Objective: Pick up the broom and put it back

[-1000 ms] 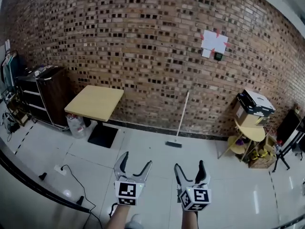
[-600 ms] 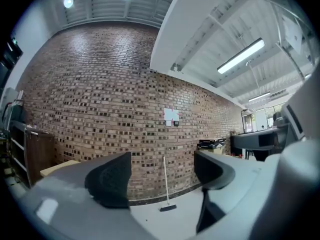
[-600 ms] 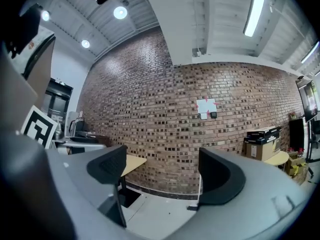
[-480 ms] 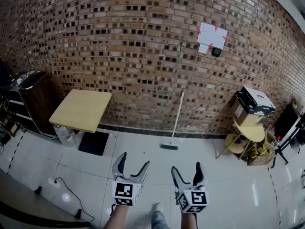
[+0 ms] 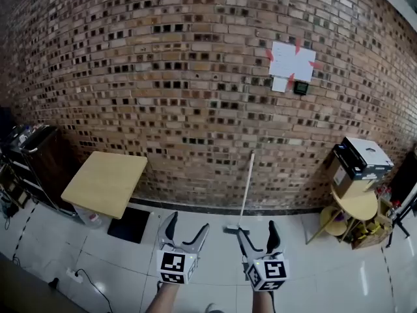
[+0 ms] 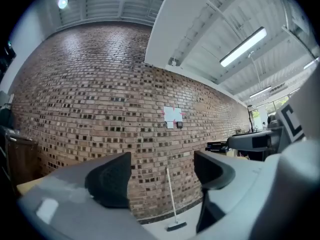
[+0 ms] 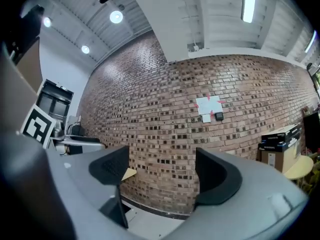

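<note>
A broom (image 5: 246, 191) with a pale handle and a dark head leans upright against the brick wall (image 5: 195, 77), its head on the white floor. My left gripper (image 5: 187, 223) is open and empty, left of the broom head and short of it. My right gripper (image 5: 257, 229) is open with its jaws closing a little and nothing between them; the broom head lies just past its left finger. In the left gripper view the broom (image 6: 170, 196) shows between the jaws of that gripper (image 6: 160, 176), still far off. The right gripper view shows that gripper (image 7: 160, 176) facing bare wall, with no broom in sight.
A square wooden table (image 5: 104, 182) on a black base stands left of the broom, with a dark cabinet (image 5: 36, 152) further left. At the right are a round yellow table (image 5: 357, 204) and a box (image 5: 361, 158). A cable (image 5: 78, 278) lies on the floor at lower left.
The whole view has come closer to the wall. Both grippers have moved forward together, and the broom head now sits just ahead of the right gripper.
</note>
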`<state>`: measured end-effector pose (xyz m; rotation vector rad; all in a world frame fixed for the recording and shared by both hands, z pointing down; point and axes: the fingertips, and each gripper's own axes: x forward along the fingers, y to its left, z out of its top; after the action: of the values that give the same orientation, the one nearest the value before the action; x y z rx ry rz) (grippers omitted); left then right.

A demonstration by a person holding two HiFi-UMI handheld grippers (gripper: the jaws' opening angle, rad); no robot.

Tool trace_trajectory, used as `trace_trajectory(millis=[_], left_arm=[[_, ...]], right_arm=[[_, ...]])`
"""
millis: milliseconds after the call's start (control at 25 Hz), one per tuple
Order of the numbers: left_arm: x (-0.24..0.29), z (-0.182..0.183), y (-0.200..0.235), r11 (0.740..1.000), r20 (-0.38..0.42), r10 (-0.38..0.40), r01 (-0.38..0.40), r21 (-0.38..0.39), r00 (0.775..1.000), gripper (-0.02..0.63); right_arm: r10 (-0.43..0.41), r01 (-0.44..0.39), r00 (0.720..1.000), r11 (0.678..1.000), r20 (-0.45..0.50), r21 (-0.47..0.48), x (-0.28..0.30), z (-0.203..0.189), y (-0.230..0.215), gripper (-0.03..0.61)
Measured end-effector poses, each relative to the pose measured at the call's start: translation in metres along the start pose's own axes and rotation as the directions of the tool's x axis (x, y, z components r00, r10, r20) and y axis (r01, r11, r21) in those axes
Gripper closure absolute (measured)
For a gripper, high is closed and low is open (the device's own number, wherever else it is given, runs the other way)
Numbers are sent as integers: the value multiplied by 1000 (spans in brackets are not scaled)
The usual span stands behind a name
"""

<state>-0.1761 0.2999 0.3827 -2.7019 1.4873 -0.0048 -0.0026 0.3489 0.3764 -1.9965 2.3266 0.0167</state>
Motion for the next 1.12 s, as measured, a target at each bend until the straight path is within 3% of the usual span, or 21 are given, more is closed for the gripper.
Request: trace_trajectory(millis=[280, 440, 680, 840, 1120], left_arm=[[83, -13, 32, 999, -45, 51, -51, 11, 998, 218], [144, -18, 79, 997, -28, 83, -82, 14, 996, 218], [245, -29, 160, 995, 3, 92, -92, -44, 996, 218], [312, -17, 204, 997, 27, 60, -59, -41, 998, 218], [413, -46, 222, 998, -29, -31, 29, -56, 999, 207]], right_arm=[[73, -71, 995, 997, -61, 43, 104, -28, -29, 166], [93, -92, 994, 995, -50, 29, 178, -34, -37, 166], [121, -121, 991, 993, -59, -4, 303, -41, -34, 166], [112, -115, 992, 992, -52, -50, 374, -26, -39, 166], [61, -63, 994, 998, -89, -19, 465, -45, -92, 166]])
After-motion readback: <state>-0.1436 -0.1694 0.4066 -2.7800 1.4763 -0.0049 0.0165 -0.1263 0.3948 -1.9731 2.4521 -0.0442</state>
